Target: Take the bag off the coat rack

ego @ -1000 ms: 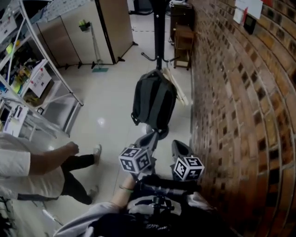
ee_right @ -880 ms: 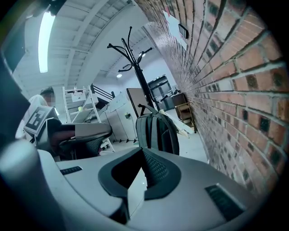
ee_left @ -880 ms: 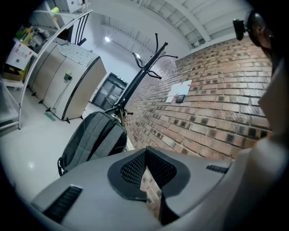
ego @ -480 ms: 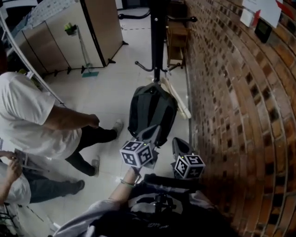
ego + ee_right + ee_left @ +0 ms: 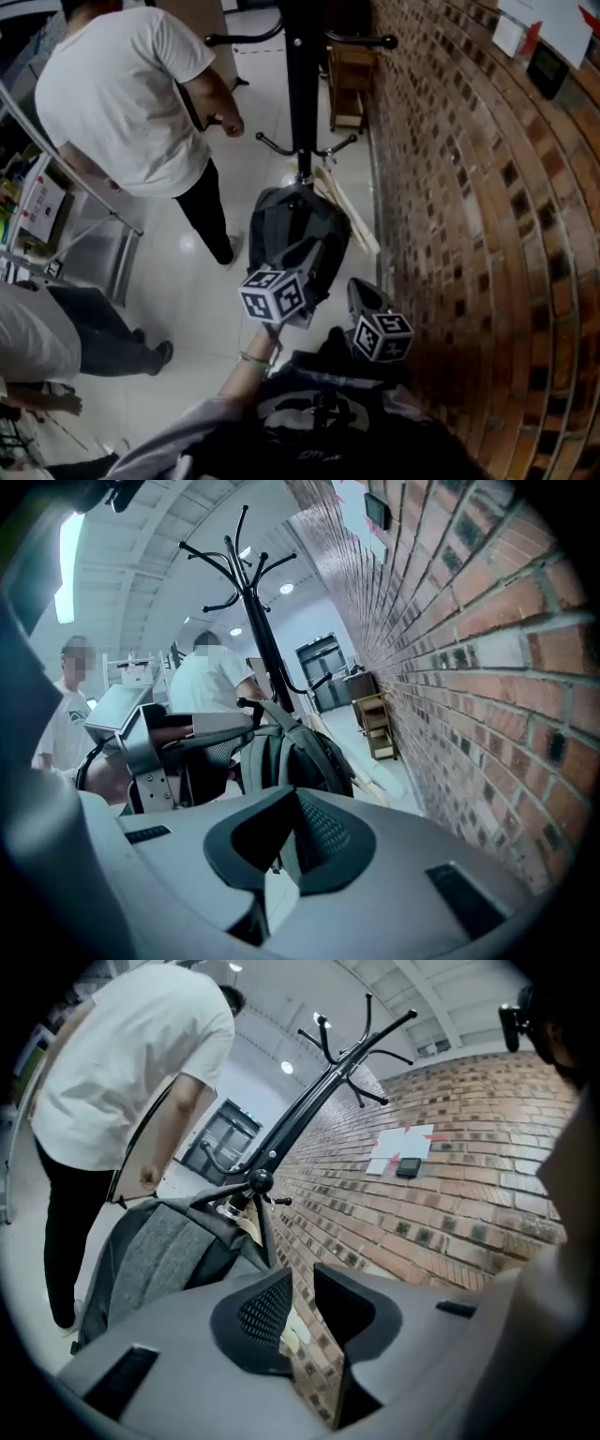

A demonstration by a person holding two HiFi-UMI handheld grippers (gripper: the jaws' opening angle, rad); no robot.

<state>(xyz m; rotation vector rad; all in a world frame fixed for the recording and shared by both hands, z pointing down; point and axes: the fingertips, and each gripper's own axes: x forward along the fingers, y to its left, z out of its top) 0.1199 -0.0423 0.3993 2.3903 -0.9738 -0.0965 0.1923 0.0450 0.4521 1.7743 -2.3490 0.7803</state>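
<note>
The left gripper [image 5: 302, 1283] is standing with its jaws apart — they have just been opening — and nothing is lying between them. The right gripper [image 5: 295, 806] is staying clenched on nothing. Both are pointing at the grey bag [image 5: 292, 225], which is hanging low on the black coat rack [image 5: 302, 84] beside the brick wall [image 5: 469, 234]. Nothing is being gripped yet — closing in, grasping and lifting the bag off are all, by my reading, remaining.

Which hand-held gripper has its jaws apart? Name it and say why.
The left hand-held gripper: its jaws have just been opening, brick wall showing through the gap, nothing held. On the right hand-held gripper they meet.
</note>
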